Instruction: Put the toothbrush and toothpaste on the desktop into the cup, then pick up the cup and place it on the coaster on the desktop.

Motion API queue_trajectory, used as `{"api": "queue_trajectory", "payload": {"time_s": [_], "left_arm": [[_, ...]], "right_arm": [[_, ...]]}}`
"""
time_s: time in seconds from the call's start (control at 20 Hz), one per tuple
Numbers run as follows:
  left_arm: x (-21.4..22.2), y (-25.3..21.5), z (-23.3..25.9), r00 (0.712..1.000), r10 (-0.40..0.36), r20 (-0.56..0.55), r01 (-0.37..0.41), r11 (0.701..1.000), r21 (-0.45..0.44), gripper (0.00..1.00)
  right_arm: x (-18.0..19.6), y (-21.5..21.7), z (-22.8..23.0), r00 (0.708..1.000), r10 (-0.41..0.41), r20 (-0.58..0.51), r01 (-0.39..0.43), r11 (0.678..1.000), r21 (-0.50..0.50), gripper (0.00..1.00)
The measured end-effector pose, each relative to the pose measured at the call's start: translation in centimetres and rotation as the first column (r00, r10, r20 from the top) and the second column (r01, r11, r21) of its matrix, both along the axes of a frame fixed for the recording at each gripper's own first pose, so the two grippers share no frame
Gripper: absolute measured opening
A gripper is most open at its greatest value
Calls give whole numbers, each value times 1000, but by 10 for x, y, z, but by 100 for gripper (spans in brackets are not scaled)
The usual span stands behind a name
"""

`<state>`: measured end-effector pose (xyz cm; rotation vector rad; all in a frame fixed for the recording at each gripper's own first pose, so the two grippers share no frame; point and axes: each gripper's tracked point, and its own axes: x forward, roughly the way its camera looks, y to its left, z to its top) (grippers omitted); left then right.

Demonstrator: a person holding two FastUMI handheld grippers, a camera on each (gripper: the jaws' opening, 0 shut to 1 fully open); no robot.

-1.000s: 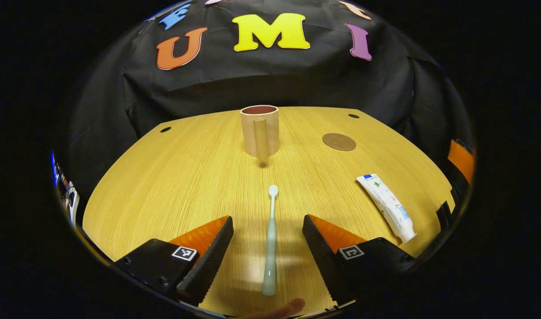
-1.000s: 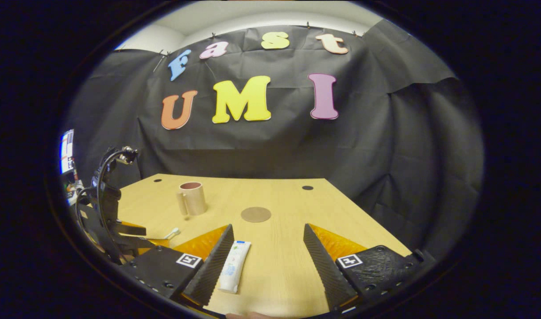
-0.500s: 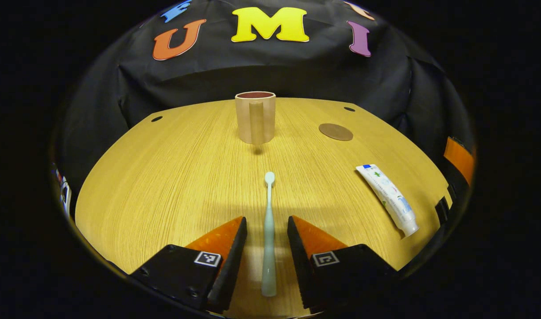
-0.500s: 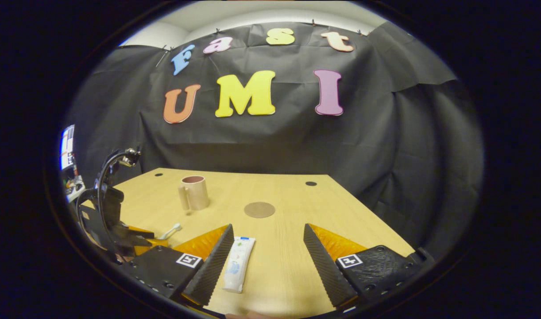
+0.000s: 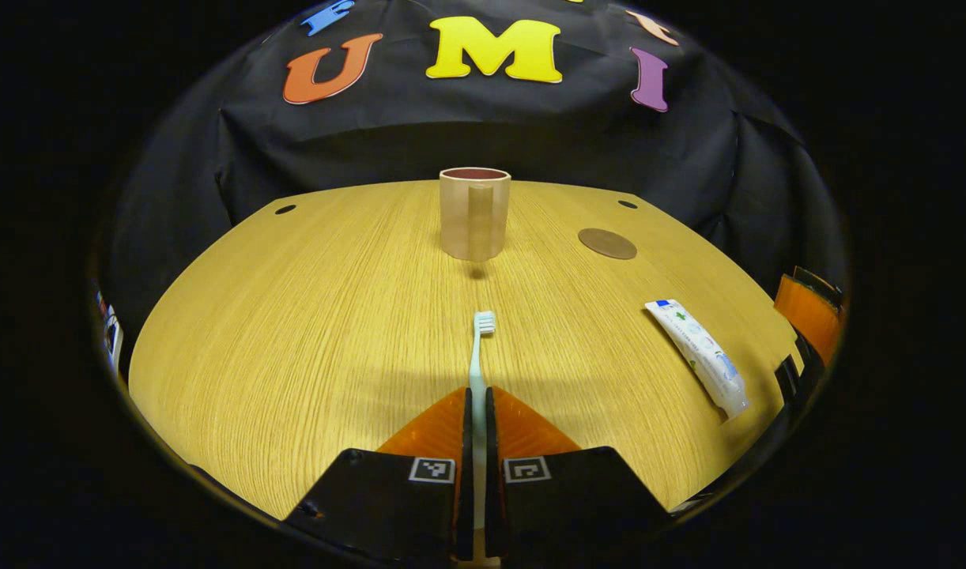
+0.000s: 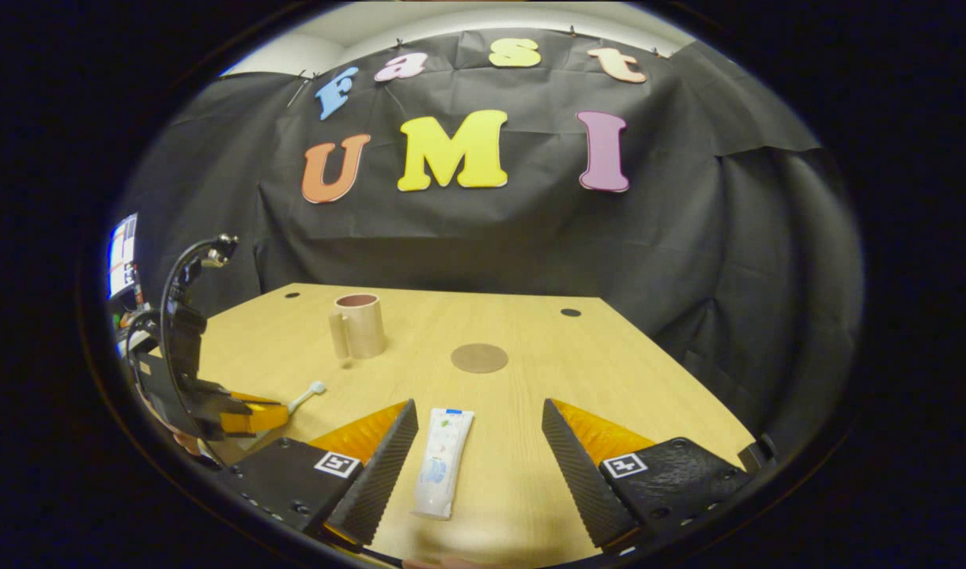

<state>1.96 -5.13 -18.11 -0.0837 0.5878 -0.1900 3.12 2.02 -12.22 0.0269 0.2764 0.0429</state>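
Toothbrush [image 5: 477, 356] clamped by its handle in left tool [image 5: 476, 411], head pointing toward cup [image 5: 474, 213] standing upright farther back on counter [image 5: 293, 316]; coaster [image 5: 607, 243] right of cup; toothpaste [image 6: 443, 462] lying flat between wide-apart fingers of right tool [image 6: 481, 466], touching neither

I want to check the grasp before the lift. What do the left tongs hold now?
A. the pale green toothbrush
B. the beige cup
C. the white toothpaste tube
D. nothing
A: in the left gripper view the left tongs are closed on the handle of the pale green toothbrush.
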Motion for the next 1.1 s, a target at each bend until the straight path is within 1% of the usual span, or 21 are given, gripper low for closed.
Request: {"api": "queue_trajectory", "payload": {"time_s": [0.15,0.2,0.25,0.3,0.35,0.4,0.5,0.65,0.7,0.8,0.85,0.95,1.0,1.1], "left_arm": [[0,7,18,998,24,59,-22,999,-31,8],[1,10,29,995,38,94,-34,998,-48,8],[2,13,40,990,54,131,-47,997,-57,8],[4,17,53,980,77,181,-67,996,-60,8],[5,21,66,969,96,229,-84,995,-59,8],[3,25,78,955,116,273,-102,993,-65,8],[-1,27,98,926,135,354,-115,990,-77,8],[-7,33,125,878,147,456,-134,989,-61,8],[-8,32,129,871,145,470,-136,989,-54,8],[-11,26,131,872,134,470,-121,991,-58,8],[-11,24,131,875,134,465,-117,991,-64,8],[-8,28,124,885,134,446,-119,991,-60,8],[-5,31,125,886,140,442,-126,990,-61,8],[-2,38,124,884,155,441,-143,988,-61,8]], "right_arm": [[4,13,-21,998,19,-56,-19,1000,1,95],[6,19,-33,996,31,-87,-31,1000,-2,95],[8,24,-43,992,37,-124,-38,999,-7,98],[9,28,-51,988,42,-151,-43,999,-3,96],[11,31,-58,983,45,-176,-45,999,5,99],[11,32,-65,980,39,-195,-40,999,2,96],[14,31,-76,974,20,-225,-23,1000,-11,96],[18,35,-85,967,27,-255,-27,1000,5,96],[18,37,-86,966,35,-254,-35,999,7,96],[20,33,-92,964,25,-264,-30,999,-13,89],[20,32,-95,962,25,-274,-30,999,-14,82],[22,37,-96,958,44,-282,-39,999,26,68],[21,37,-97,956,59,-288,-48,998,46,64],[19,39,-97,954,73,-290,-59,997,56,56]]}}
